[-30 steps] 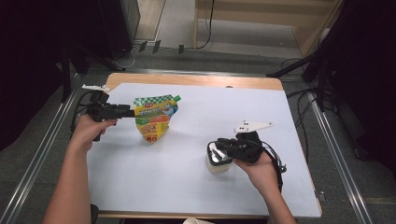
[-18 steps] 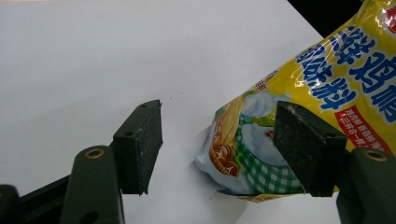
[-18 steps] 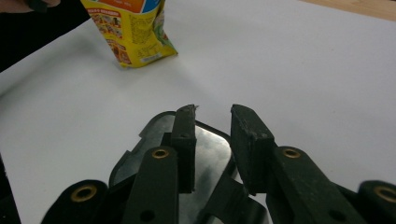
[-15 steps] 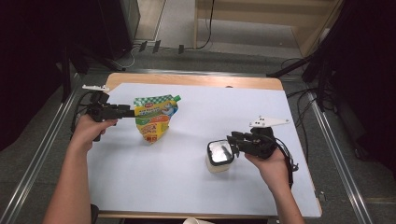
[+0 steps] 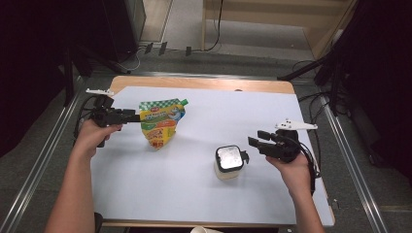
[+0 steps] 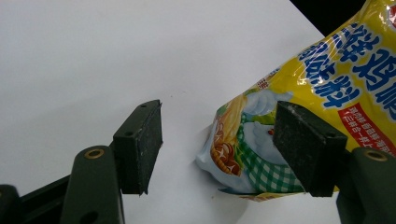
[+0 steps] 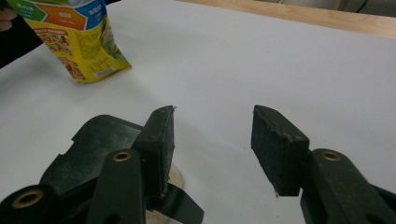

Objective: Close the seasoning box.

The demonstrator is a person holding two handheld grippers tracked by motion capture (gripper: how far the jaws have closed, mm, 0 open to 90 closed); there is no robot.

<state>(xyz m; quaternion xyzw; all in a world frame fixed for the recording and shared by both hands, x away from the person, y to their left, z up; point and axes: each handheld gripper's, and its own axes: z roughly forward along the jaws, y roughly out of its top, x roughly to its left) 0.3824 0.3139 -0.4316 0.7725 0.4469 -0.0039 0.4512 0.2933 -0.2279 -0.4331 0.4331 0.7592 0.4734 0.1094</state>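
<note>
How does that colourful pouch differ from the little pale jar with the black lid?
The pouch is a soft, flat packet printed in yellow, green and blue; the jar is a squat, rigid, cream container under a black-rimmed lid. The pouch is the larger of the two. The pouch sits beside the left gripper, while the jar stands apart from the right gripper, whose jaws have just been opening. Both sit on the white table.

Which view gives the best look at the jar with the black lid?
The high view: the jar stands whole on the white table cover, its shiny lid top facing the camera, just clear of the right hand-held gripper. The right gripper view catches a cut-off slice of black lid and pale base behind its own jaw at the bottom edge.
</note>
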